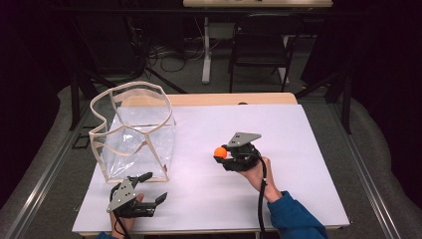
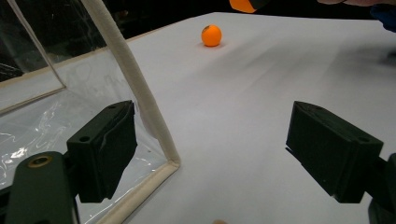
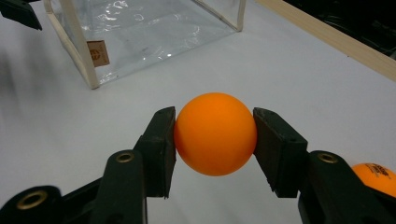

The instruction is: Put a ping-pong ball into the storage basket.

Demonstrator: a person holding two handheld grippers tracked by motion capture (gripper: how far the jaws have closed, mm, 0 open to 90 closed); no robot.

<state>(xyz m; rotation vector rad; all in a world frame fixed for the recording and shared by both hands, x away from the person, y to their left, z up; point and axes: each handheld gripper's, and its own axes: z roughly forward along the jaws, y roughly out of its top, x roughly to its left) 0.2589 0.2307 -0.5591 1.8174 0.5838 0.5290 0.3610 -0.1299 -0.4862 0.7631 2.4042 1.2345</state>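
Observation:
My right gripper [image 3: 215, 140] is shut on an orange ball [image 3: 215, 126], held a little above the white table near its middle [image 1: 220, 152]. A second orange ball [image 3: 376, 178] lies on the table just beside that gripper; the left gripper view shows it farther off [image 2: 211, 35]. A clear plastic bag [image 1: 134, 132] with cream trim stands open at the table's left. My left gripper [image 1: 155, 186] stands open at the bag's near corner, the cream corner seam [image 2: 140, 98] rising just inside its left jaw. Nothing is held between its jaws.
The white sheet [image 1: 298, 149] covers most of the wooden table, whose bare edge [image 1: 234, 98] shows at the back. A black chair [image 1: 261, 45] and a table leg stand on the floor beyond. The bag carries a small brown label [image 3: 97, 53].

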